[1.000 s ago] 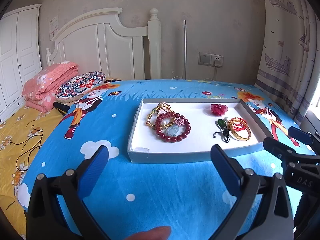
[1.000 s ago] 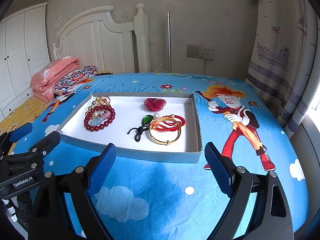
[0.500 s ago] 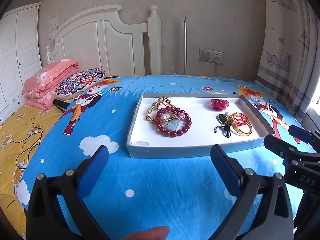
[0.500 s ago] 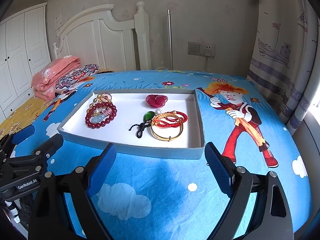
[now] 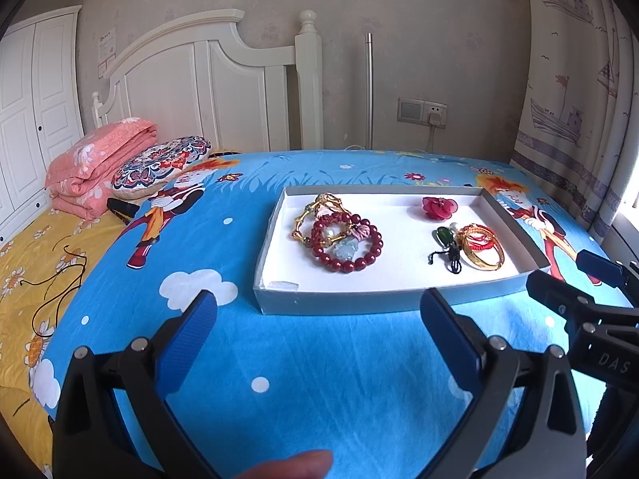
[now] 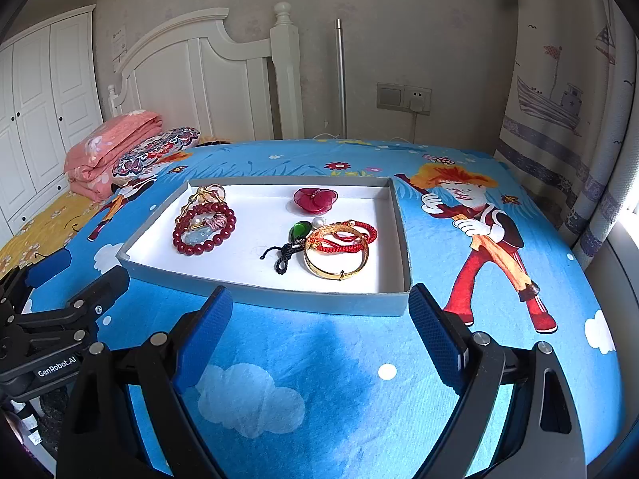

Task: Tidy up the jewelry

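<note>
Left wrist view: the left gripper [image 5: 317,321] hangs over the blue cartoon bedsheet [image 5: 303,367] with its blue-padded jaws spread wide and nothing between them. Just beyond the fingertips lies a shallow grey tray [image 5: 359,301] with a white floor. At its left end a dark red bead bracelet [image 5: 346,241] lies on top of a gold chain bracelet [image 5: 315,209], the two overlapping. At the far right of the tray sits a red flower ornament [image 5: 438,206]; nearer, a green pendant on a black cord [image 5: 446,247] touches a gold bangle [image 5: 482,254] with a red cord bracelet [image 5: 477,236] lying across it. The right gripper [image 5: 591,279] shows at the right edge. A fingertip [image 5: 291,465] shows at the bottom edge. A folded pink quilt [image 5: 96,163] and a patterned pillow [image 5: 159,159] lie by the white headboard [image 5: 207,80].

Right wrist view: the right gripper [image 6: 319,313] is likewise spread wide and empty, its fingertips just short of the tray's [image 6: 319,299] near wall. The bead bracelet [image 6: 203,227] is at the tray's left, the flower ornament [image 6: 315,198] at the back, the pendant [image 6: 295,239] and bangle [image 6: 337,261] to the right of centre. The left gripper [image 6: 60,279] shows at the left edge.
</note>
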Tool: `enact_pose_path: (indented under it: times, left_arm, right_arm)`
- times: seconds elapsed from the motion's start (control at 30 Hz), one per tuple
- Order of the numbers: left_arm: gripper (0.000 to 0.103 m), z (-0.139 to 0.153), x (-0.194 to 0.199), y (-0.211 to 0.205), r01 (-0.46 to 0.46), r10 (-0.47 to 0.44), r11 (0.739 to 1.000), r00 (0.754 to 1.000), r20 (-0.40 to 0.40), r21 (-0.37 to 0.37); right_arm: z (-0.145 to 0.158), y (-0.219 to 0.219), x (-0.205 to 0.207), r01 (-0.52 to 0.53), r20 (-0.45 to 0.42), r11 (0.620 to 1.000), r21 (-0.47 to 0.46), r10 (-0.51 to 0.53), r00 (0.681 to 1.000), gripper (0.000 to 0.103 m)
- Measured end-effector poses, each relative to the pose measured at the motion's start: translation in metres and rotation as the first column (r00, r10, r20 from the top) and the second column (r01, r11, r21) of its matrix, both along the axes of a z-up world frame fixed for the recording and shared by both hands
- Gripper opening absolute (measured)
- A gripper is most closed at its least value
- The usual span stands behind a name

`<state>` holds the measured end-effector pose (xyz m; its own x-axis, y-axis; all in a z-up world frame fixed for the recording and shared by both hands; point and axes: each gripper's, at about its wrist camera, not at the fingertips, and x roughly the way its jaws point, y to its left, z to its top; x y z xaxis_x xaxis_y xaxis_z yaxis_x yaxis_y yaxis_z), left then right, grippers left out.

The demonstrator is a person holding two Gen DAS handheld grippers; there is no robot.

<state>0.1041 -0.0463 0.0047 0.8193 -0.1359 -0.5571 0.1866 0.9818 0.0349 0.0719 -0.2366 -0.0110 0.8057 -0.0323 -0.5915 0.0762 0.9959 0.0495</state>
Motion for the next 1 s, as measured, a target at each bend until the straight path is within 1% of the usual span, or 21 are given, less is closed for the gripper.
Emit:
enact_pose_path:
  times: [0.5, 0.8, 1.0]
  left_arm:
    - [0.099, -0.0004, -0.0007, -0.0007, -0.002, 0.002, 1.000, 1.000, 0.004, 0.003]
    - [0.099, 0.0046, -0.0031, -0.0006, -0.005, 0.004, 1.000, 1.000, 0.022, 0.006]
    - [0.099, 0.0046, -0.0020, -0.0007, -0.010, 0.009, 1.000, 1.000, 0.016, 0.005]
  right_arm:
    - [0.0004, 0.0009, -0.0003, -0.001, 0.001, 1.000, -0.001, 0.001, 1.000, 0.084]
    - [0.0025, 0.0048, -0.0029, -0.006, 0.009, 1.000, -0.002, 0.006, 1.000, 0.084]
    - [0.0041, 0.0017, -0.0020, -0.004, 0.007, 1.000, 0.001, 0.004, 1.000, 0.084]
